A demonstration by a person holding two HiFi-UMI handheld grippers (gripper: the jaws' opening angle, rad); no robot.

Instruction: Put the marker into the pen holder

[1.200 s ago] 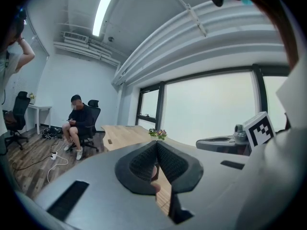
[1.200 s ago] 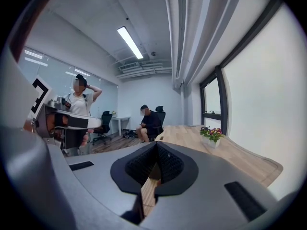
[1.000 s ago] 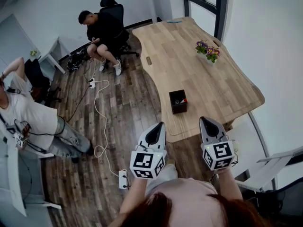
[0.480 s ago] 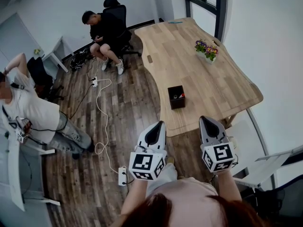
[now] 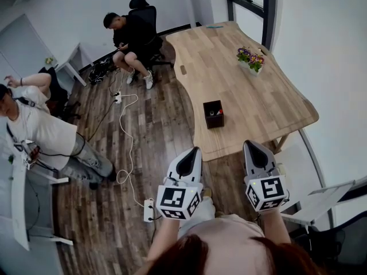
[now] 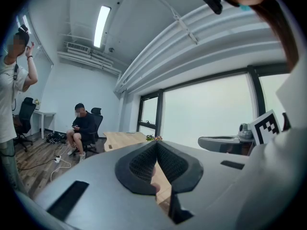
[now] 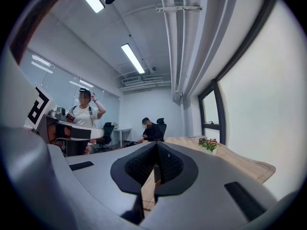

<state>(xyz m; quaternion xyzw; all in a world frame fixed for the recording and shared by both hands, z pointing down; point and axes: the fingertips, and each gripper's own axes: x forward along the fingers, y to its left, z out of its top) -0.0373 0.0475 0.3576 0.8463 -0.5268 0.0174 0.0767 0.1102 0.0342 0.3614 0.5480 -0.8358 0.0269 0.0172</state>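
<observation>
Holds the left tool (image 5: 191, 152) clenched, pads pressed together at the tip, nothing between them. Holds the right tool (image 5: 250, 145) the same way: closed and empty. Carries both side by side, pointing forward, short of the near edge of the wooden table (image 5: 269, 105) and over the plank floor (image 5: 155, 130), well apart from the black pen holder (image 5: 215, 122) standing near that edge.

Probably parked there for want of anything to carry, judging by a small pale-and-red speck in the holder's open top, likely the marker (image 5: 214, 112), already dropped in. Cannot confirm that: too small in the head view, and masked almost wholly by the closed jaws in both gripper views, with only a dark sliver showing through the right tool's gap.

No sight of the hands beneath the marker cubes. Beyond the holder, a pot of flowers (image 5: 251, 61) far across the table, clear of the work. Farther off, a seated person (image 5: 133, 36) and a standing person (image 5: 43, 133), partly cut off at the left edge.
</observation>
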